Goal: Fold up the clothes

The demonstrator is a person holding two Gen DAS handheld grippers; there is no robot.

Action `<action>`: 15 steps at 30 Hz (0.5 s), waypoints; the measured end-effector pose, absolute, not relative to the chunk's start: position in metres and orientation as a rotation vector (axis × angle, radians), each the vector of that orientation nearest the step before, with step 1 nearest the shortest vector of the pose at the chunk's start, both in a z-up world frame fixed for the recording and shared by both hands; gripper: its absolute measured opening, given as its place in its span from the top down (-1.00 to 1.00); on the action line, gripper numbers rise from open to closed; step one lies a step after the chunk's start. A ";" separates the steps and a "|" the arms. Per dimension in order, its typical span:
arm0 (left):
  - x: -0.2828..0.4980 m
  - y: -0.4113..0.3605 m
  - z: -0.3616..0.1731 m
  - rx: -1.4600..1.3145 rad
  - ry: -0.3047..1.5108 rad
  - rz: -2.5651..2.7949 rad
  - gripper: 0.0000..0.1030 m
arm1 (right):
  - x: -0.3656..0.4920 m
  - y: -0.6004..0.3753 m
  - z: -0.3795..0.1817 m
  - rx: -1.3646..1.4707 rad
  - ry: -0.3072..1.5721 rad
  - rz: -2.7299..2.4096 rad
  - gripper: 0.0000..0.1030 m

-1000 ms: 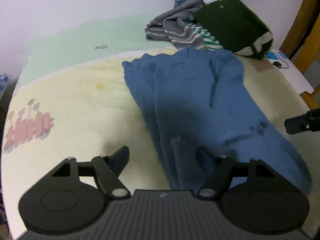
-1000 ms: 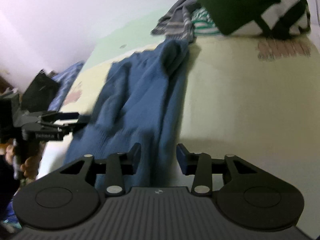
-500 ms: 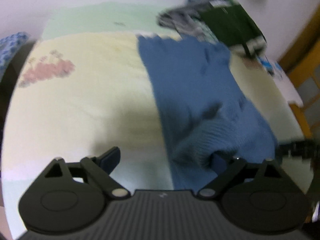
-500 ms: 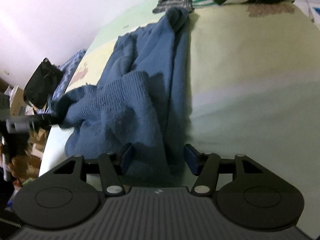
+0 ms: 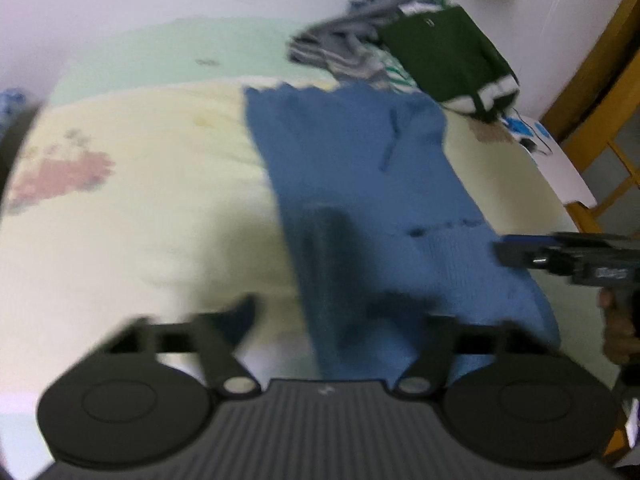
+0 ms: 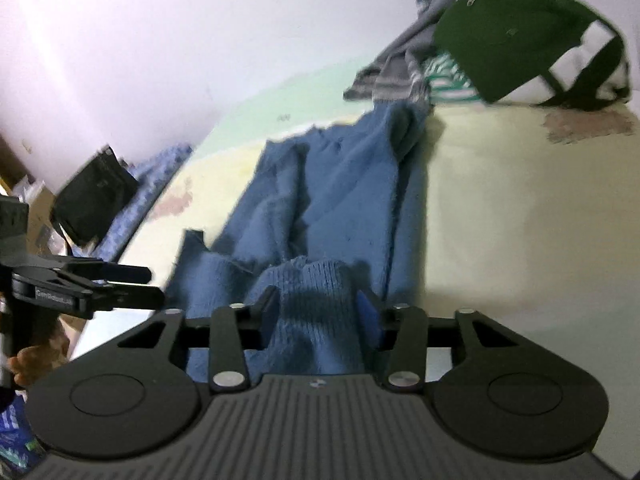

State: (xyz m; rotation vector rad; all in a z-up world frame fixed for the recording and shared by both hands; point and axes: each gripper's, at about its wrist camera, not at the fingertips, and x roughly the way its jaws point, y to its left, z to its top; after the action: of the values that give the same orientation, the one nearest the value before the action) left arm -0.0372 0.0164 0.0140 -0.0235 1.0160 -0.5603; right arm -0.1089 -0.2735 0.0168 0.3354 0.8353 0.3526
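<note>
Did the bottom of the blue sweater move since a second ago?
Yes. The blue sweater hem now bunches up between the right gripper fingers, lifted off the yellow bedsheet; earlier it lay flat there.

Left-view blue sweater (image 5: 360, 184) motion-blurred (stitches unreadable), clothes pile (image 5: 404, 52) smeared

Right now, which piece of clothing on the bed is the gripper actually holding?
The blue sweater, spread flat in the middle of the bed. Its knit hem is bunched in the right gripper; the striped clothes lie heaped, untouched, by the wall.
</note>
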 end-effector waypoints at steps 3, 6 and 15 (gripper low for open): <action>-0.042 -0.009 0.009 0.071 0.987 -0.584 0.58 | -0.104 -0.268 0.016 0.273 0.857 0.349 0.80; -0.043 -0.016 0.019 0.112 0.934 -0.579 0.81 | -0.114 -0.284 0.029 0.320 0.782 0.287 0.81; -0.024 -0.005 0.004 0.068 0.928 -0.479 0.39 | -0.092 -0.286 -0.010 0.342 0.755 0.222 0.71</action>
State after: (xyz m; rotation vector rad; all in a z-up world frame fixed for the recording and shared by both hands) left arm -0.0244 -0.0053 0.0044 0.0683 0.9283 -0.4786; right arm -0.0918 -0.2862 -0.0104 0.3418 0.7551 0.2217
